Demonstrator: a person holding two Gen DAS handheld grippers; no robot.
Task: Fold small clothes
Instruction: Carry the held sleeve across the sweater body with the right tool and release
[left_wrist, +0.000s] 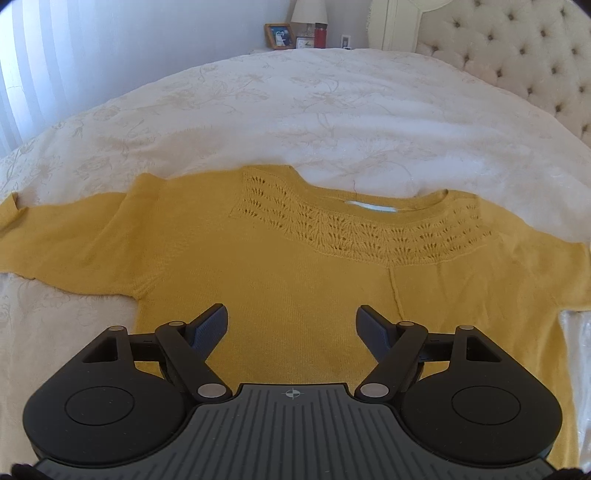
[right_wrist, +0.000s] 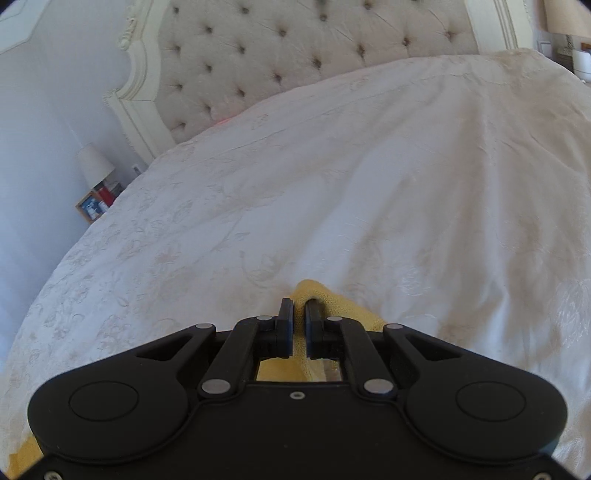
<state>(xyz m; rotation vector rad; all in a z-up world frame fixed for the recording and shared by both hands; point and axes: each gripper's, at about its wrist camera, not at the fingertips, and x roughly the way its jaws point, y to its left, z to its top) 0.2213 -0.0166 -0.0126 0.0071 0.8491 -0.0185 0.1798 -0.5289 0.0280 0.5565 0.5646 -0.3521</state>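
Yellow knit sweater spread flat on white bedspread, left tool above it, fingers apart

Your left hand-held gripper hangs over the lower body of the sweater, which lies flat on the bed, neckline toward the far side, one sleeve running left, the other right. Behind the bed's far edge sit a picture frame, a lamp and a bottle, with the headboard to the right. Your right hand-held gripper pinches a fold of sweater at the bed's near edge.
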